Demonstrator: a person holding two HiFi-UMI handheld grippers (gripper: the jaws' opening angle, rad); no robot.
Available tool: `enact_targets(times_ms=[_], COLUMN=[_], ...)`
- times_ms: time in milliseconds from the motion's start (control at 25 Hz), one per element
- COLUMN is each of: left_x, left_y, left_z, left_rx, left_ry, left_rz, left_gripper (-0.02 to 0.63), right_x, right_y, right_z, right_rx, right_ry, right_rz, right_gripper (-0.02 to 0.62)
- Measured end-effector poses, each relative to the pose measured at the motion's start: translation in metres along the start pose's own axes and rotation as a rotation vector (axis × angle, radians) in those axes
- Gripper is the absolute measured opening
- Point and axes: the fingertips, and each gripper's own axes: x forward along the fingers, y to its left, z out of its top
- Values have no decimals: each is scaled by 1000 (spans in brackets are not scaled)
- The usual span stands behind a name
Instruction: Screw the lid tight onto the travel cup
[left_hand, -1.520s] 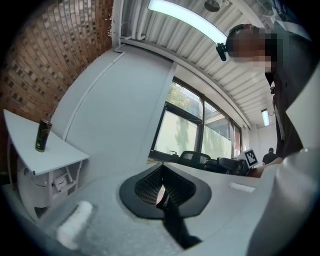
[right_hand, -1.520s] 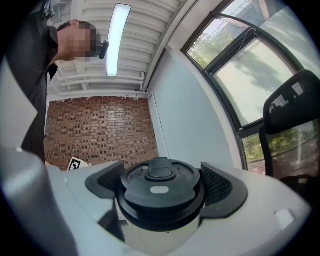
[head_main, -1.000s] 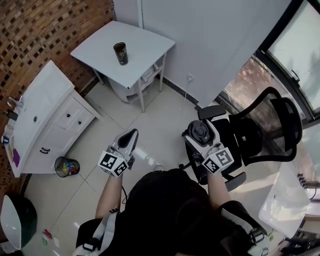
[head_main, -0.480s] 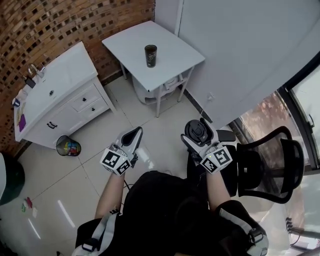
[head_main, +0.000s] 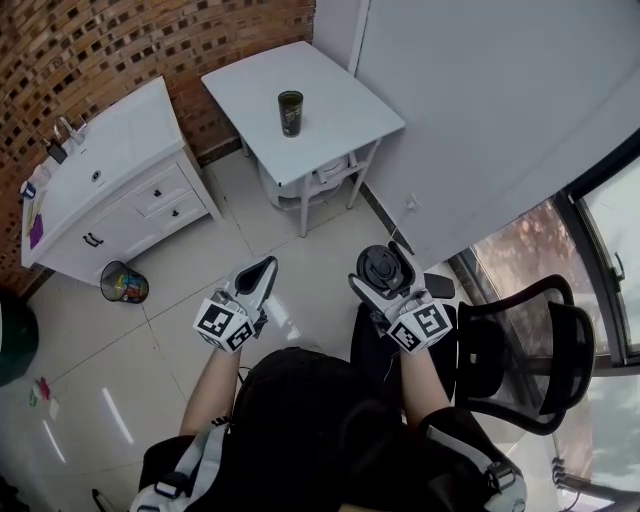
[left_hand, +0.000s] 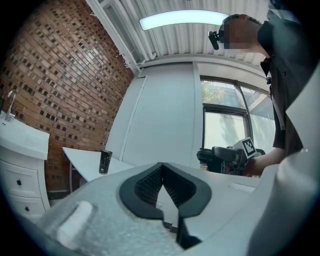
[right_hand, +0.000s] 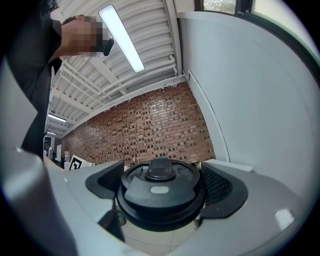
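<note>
Looks steeply down on a tiled floor. Has swung over the last second away from the black office chair (head_main: 530, 350) and toward the small white counter (head_main: 340, 95), now nearer the top centre of the head view. Likely means a carry toward the cup, with no screwing begun. Grips the round black lid (right_hand: 161, 192) in the right gripper (head_main: 382, 278), spread wide and clamped on its rim, roughly level, top face up, short axis vertical. Carries nothing in the left gripper (head_main: 260, 275), pinched fully closed. Shows the dark travel cup (head_main: 290, 112) upright on the counter, long axis vertical, well apart from both grippers.
</note>
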Motion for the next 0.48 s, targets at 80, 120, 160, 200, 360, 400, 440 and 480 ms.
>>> enact_targets(times_ms=[80,120,160,200,360,400,440,480], left_x=[5,7,10,12,22,24,25,27], left_y=[-4,-5,-4,-2,10,16,24,33], left_z=[-9,-13,-15,-17,-15,-14,-14,-13], left_rx=[-9,-11,-14,-16,-18,-16,-14,-12], left_ry=[15,22,28,33,38,38,38,39], left_rz=[7,14,21,27,40,48,58,69], left_gripper=[2,2,2,2,2,2,2,2], right_x=[-5,-6,-7,-7,4,10,18,28], right_y=[-9,-13,-18,-21,-31,-34,-35,-37], right_z=[-3,-5,-7,-9,-15,-15,-16,-16], right_rx=[10,19,27,35,54,56,55,52], right_ry=[-1,-2,-3,-2,10,11,13,14], right_rz=[-2,-4,-7,-8,-3,-2,1,4], right_gripper=[474,474,474,474,474,474,474,474])
